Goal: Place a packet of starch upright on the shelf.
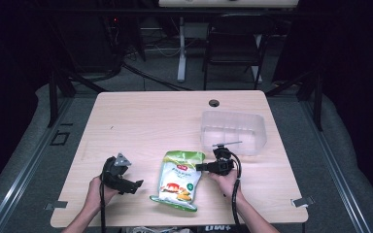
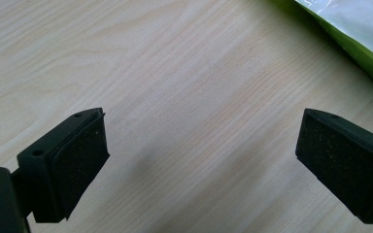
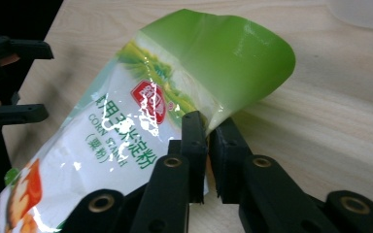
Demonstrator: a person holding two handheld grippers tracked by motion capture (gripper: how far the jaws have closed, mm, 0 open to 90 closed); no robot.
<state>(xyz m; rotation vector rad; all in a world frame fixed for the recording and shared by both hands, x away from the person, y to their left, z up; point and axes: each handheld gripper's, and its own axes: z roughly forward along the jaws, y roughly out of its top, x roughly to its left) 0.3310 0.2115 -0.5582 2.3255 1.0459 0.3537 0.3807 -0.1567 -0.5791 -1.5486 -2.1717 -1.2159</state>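
Right gripper (image 1: pixel 200 167) is seen from above clamped on the starch bag's (image 1: pixel 177 180) edge, on a pale wood table (image 1: pixel 145 116) in a dark room. Left gripper (image 2: pixel 201 160): jaws apart over bare wood, bag at upper right. Right gripper view: bag edge pinched between closed jaws.

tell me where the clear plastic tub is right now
In the high view the clear plastic tub stands on the table's right half, toward the far edge, just beyond the right gripper and up-right of the corn starch bag.
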